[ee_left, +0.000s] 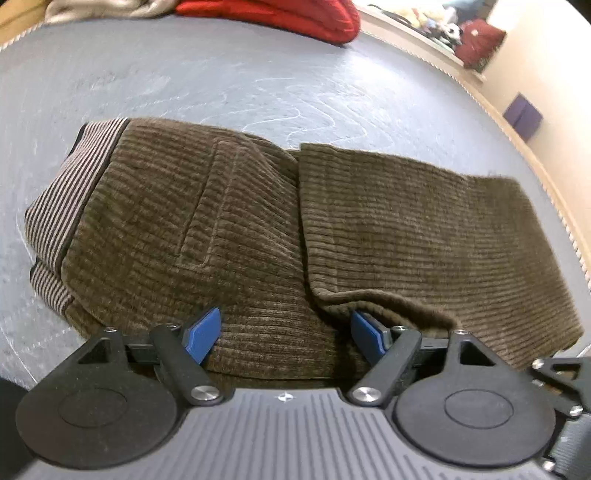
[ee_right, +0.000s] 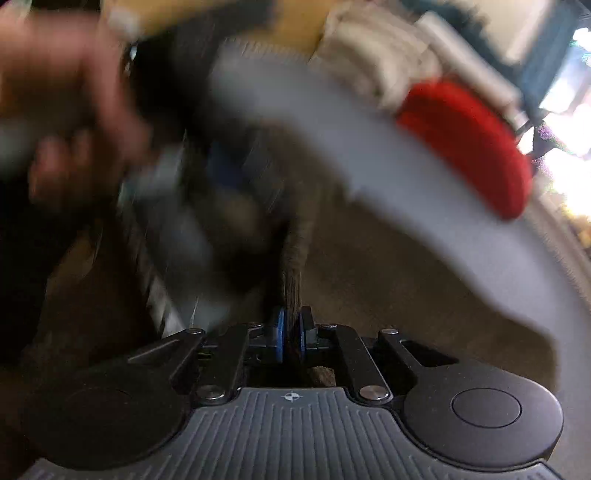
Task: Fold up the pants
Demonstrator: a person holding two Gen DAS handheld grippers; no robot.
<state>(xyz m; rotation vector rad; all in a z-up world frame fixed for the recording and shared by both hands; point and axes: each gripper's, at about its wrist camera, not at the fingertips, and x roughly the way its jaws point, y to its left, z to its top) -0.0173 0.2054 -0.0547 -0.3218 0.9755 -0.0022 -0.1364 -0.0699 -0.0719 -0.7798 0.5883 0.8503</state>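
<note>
Brown pants [ee_left: 295, 229] lie folded on the grey worktop [ee_left: 221, 81], bare surface beyond; left claw [ee_left: 284, 334] spread apart at their near edge, right claw [ee_right: 290, 334] clamped on a fabric edge

— What's on the bed?
— Brown corduroy pants [ee_left: 280, 229], folded, striped waistband [ee_left: 70, 184] at left, lying on the grey cover [ee_left: 258, 85].
— And the left gripper [ee_left: 286, 334]?
— Blue fingers [ee_left: 202, 334] spread wide over the near edge.

A home bedroom, wide grey quilted mattress [ee_left: 258, 81], red knitted garment [ee_left: 295, 16] at twelve o'clock, beige crumpled blanket [ee_left: 103, 9] at eleven, cluttered soft-toy shelf [ee_left: 436, 26] at one.
</note>
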